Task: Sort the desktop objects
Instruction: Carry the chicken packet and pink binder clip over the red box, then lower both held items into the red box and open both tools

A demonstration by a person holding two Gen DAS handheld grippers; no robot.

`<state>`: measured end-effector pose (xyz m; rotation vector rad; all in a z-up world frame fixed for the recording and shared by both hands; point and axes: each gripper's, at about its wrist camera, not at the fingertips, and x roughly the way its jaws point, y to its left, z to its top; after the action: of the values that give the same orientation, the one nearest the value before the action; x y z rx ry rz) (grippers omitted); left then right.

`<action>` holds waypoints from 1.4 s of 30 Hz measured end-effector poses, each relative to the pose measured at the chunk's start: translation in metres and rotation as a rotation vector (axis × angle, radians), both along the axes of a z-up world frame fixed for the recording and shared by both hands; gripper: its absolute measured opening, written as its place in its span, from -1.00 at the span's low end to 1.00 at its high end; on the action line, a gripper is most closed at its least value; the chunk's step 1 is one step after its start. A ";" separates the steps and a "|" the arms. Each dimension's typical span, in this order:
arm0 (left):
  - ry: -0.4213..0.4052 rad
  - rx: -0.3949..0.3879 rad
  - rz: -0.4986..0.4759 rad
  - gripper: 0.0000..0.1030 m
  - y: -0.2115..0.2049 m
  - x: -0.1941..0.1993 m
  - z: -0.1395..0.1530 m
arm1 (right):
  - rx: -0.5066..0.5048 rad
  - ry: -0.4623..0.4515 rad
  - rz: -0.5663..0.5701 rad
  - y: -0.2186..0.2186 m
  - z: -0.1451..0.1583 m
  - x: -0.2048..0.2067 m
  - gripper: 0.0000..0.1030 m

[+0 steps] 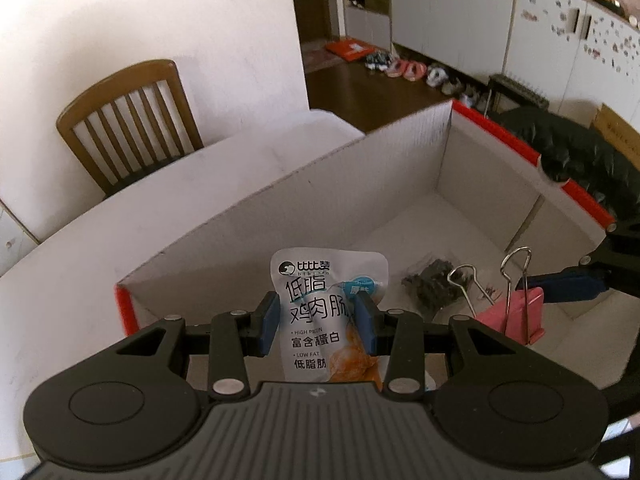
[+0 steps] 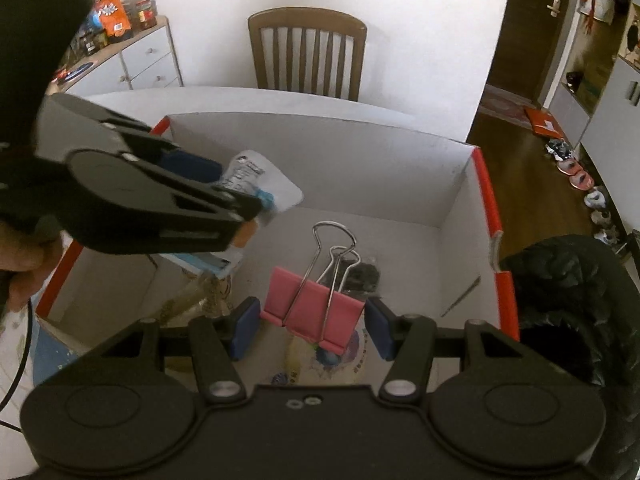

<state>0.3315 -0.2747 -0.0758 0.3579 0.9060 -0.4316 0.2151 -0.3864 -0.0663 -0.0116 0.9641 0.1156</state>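
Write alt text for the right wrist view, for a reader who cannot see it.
The right tongs grip a pink binder clip over an open white cardboard box with red edges. At left, the left tongs hold a white snack pouch above the same box; a wooden chair stands behind the table.

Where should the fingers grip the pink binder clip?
On the pink binder clip's flat body, one finger on each end, coming from above, as the right gripper has it. The wire handles stand up and would slip.
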 end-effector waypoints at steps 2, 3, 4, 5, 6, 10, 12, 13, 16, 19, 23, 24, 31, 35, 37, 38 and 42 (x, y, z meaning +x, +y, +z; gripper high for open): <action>0.024 0.014 -0.006 -0.24 -0.003 0.003 -0.006 | -0.004 0.007 0.013 0.001 -0.003 0.000 0.09; 0.035 0.021 -0.007 -0.24 -0.004 0.004 -0.009 | -0.007 0.011 0.017 0.002 -0.004 0.000 0.09; 0.042 0.028 -0.007 -0.24 -0.005 0.005 -0.011 | -0.008 0.017 0.021 0.002 -0.006 0.001 0.09; 0.050 0.031 -0.007 -0.24 -0.005 0.006 -0.013 | -0.009 0.022 0.023 0.003 -0.007 0.001 0.09; 0.065 0.032 -0.008 -0.24 -0.006 0.007 -0.015 | -0.009 0.027 0.024 0.003 -0.008 0.001 0.09; 0.097 0.039 -0.017 -0.23 -0.008 0.009 -0.018 | -0.011 0.044 0.029 0.003 -0.011 0.000 0.09; 0.114 0.042 -0.019 -0.23 -0.009 0.010 -0.020 | -0.012 0.053 0.029 0.003 -0.013 -0.002 0.09; 0.123 0.043 -0.017 -0.22 -0.010 0.011 -0.022 | -0.012 0.057 0.027 0.003 -0.014 -0.003 0.09; 0.144 0.043 -0.006 -0.21 -0.008 0.012 -0.024 | 0.011 0.067 0.020 0.001 -0.017 -0.009 0.10; 0.148 0.040 0.020 -0.17 -0.006 0.013 -0.023 | 0.005 0.065 0.015 0.002 -0.017 -0.013 0.10; 0.160 0.011 0.035 0.09 0.000 0.014 -0.019 | 0.011 0.070 0.005 0.000 -0.016 -0.013 0.17; 0.155 0.013 0.039 0.10 0.001 0.012 -0.018 | 0.010 0.067 0.001 0.000 -0.015 -0.014 0.23; 0.158 -0.051 0.067 0.10 0.012 0.003 -0.006 | 0.033 0.044 -0.034 -0.008 -0.006 -0.014 0.40; 0.147 -0.093 0.069 0.10 0.020 -0.008 0.003 | 0.045 0.037 -0.034 -0.014 0.002 -0.014 0.51; 0.138 -0.100 0.073 0.10 0.023 -0.014 0.008 | 0.050 0.037 -0.038 -0.016 0.006 -0.015 0.51; 0.135 -0.107 0.074 0.10 0.023 -0.016 0.010 | 0.053 0.036 -0.039 -0.017 0.008 -0.017 0.51; 0.123 -0.148 0.073 0.10 0.032 -0.027 0.021 | 0.061 0.020 -0.041 -0.018 0.020 -0.026 0.51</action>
<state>0.3045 -0.2428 -0.0551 0.1636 0.9968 -0.4539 0.1893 -0.4044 -0.0460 0.0652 0.9802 0.1075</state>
